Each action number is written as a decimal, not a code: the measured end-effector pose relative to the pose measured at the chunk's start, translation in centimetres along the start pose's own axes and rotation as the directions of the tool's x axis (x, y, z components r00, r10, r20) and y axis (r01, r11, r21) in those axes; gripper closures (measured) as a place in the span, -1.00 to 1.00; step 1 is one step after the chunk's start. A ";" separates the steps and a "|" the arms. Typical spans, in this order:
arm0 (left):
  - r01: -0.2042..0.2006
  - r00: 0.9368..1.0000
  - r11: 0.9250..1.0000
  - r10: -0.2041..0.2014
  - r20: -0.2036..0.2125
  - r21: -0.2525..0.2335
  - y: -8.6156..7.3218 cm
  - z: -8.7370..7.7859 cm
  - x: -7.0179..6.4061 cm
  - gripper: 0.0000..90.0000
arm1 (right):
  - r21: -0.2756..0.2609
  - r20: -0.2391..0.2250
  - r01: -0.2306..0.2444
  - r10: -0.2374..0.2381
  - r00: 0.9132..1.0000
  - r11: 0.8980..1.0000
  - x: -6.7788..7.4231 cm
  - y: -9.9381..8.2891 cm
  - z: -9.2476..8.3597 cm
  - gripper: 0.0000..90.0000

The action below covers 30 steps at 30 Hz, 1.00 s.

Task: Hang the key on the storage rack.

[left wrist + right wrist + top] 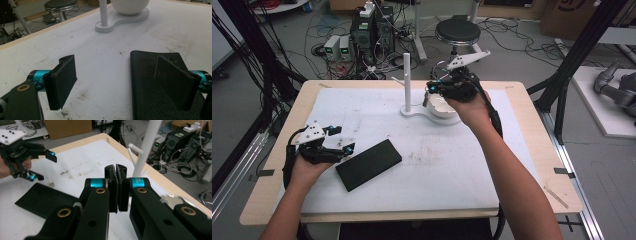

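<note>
1. Now your left tool (338,139) sits wide open at the near-left of the bench (522,165), one jaw over the black pad's (368,164) corner.
2. Your right tool (117,176), jaws pressed together and empty, hovers over the white bowl (441,106) beside the white stand (407,82).
3. Lettering on its teal band is too blurred to read.

Overhead forward-down view; two close jaw-level views; shared white stand (408,80).

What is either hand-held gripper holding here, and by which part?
Nothing. The left hand-held gripper is open beside the black pad; the right hand-held gripper is shut on nothing.
</note>
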<state>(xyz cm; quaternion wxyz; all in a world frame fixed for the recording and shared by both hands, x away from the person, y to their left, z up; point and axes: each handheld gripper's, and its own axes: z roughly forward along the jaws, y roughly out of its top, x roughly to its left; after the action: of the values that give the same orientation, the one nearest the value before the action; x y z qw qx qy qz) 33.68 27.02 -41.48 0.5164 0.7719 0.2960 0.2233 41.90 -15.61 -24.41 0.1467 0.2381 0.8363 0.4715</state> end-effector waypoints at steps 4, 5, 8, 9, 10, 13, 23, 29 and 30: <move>-0.001 1.000 1.000 0.001 0.000 0.001 0.0 0.0 0.0 -0.61 | 0.015 -0.022 0.001 -0.001 1.000 1.000 -0.2 1.4 2.4 1.00; 0.000 1.000 1.000 0.000 0.000 0.000 0.0 0.0 0.0 -0.61 | 0.017 -0.024 -0.002 0.003 1.000 1.000 -0.3 1.8 2.8 1.00; 0.000 1.000 1.000 0.000 0.001 0.002 0.0 0.1 0.0 -0.61 | 0.028 -0.020 0.005 -0.004 1.000 1.000 -0.4 2.7 4.5 1.00; 0.001 1.000 1.000 -0.001 -0.001 0.002 0.0 0.1 0.0 -0.61 | 0.028 -0.020 0.005 -0.004 1.000 1.000 -0.4 2.7 4.5 1.00; 0.000 1.000 1.000 0.000 0.002 0.004 0.0 0.1 0.0 -0.61 | 0.037 -0.020 0.008 -0.007 1.000 0.999 -0.5 3.0 5.1 1.00; -0.005 1.000 1.000 0.005 0.003 0.005 0.0 0.2 0.0 -0.61 | 0.059 -0.005 0.011 -0.011 1.000 0.998 -1.0 4.0 6.9 1.00; -0.001 1.000 1.000 0.001 0.004 0.001 -0.1 0.1 0.1 -0.61 | 0.075 0.032 -0.019 0.017 0.999 0.997 -2.4 4.3 8.9 1.00; -0.004 1.000 1.000 0.004 0.007 0.006 -0.1 0.2 0.0 -0.61 | 0.063 0.048 -0.032 0.029 0.998 0.998 -2.9 4.1 9.1 1.00; -0.004 1.000 1.000 0.004 0.007 0.006 -0.1 0.2 0.0 -0.61 | 0.066 0.049 -0.035 0.032 0.998 0.997 -3.0 4.1 9.1 1.00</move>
<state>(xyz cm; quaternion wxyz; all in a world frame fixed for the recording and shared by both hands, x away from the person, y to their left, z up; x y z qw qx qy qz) 33.76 26.90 -41.61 0.5147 0.7747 0.2935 0.2208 49.73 -8.85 -25.47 0.1508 0.2680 0.8437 0.4400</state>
